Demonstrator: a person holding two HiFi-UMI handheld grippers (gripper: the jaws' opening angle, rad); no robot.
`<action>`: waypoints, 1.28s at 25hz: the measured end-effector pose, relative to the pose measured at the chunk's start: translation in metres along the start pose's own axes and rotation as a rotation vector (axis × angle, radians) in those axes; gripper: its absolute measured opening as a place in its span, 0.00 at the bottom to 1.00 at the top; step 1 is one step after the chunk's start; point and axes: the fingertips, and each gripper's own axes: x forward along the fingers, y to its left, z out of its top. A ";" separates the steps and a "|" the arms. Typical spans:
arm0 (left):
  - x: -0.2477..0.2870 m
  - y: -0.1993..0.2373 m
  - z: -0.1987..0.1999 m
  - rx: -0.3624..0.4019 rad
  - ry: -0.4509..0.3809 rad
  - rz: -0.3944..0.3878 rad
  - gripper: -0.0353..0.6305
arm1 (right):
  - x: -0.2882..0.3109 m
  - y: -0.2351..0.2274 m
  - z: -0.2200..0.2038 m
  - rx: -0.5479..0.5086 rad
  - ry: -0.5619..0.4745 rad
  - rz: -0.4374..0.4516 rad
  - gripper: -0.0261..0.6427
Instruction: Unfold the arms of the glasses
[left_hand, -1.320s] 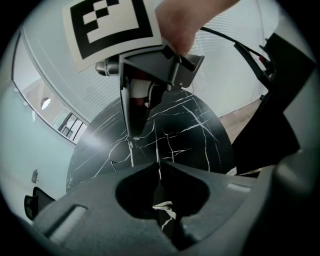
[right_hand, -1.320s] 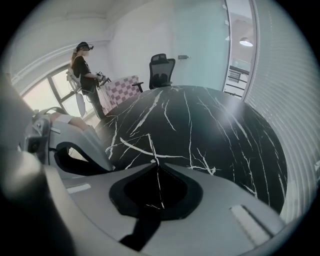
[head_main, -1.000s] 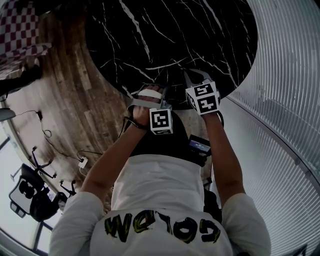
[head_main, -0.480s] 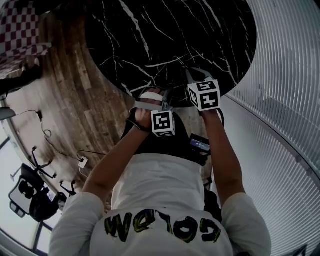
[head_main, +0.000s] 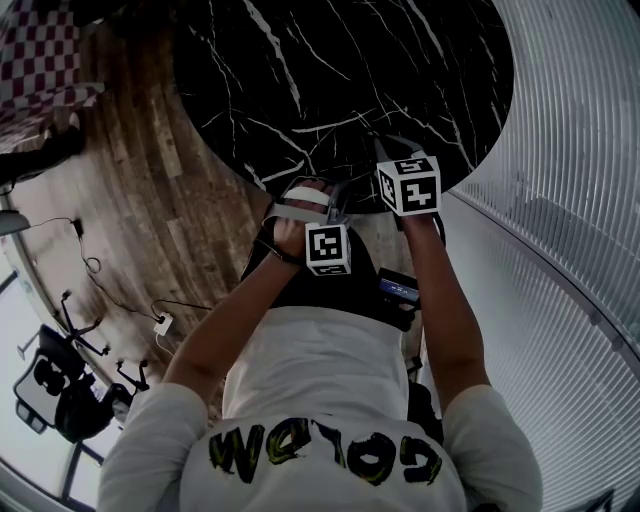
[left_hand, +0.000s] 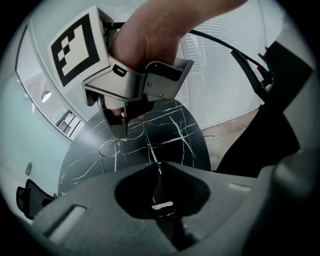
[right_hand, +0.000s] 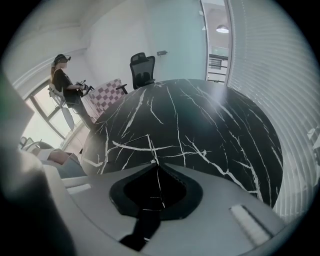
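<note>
Thin wire glasses (left_hand: 102, 148), faint against the black marble table (left_hand: 165, 135), hang at the tips of my right gripper (left_hand: 120, 131). That gripper is shut on them, and its tips meet in the right gripper view (right_hand: 152, 162). My left gripper (left_hand: 159, 168) is just in front of it. Its jaws have just been opening a little but still nearly meet, and a thin pale line like a glasses arm runs into them. In the head view both grippers, left (head_main: 336, 192) and right (head_main: 385, 150), hover over the table's near edge (head_main: 300, 170).
A person (right_hand: 65, 85) stands beyond the table beside an office chair (right_hand: 142, 67) and a checkered seat (right_hand: 107, 87). A slatted wall (head_main: 560, 200) curves along the right. Wood floor (head_main: 130, 180) with a cable and power strip (head_main: 165, 323) lies on the left.
The left gripper has drifted slightly right, toward the right gripper. The right gripper's marker cube has rolled a little and sits slightly higher in the head view.
</note>
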 end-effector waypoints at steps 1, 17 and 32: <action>0.000 0.000 0.000 -0.004 -0.001 -0.002 0.09 | 0.000 0.001 0.000 -0.019 0.003 -0.006 0.06; -0.024 0.007 -0.007 -0.088 -0.079 -0.025 0.24 | -0.024 -0.001 0.005 -0.079 -0.054 -0.027 0.20; -0.189 0.137 0.039 -0.631 -0.480 0.054 0.22 | -0.215 0.001 0.081 -0.002 -0.533 -0.130 0.09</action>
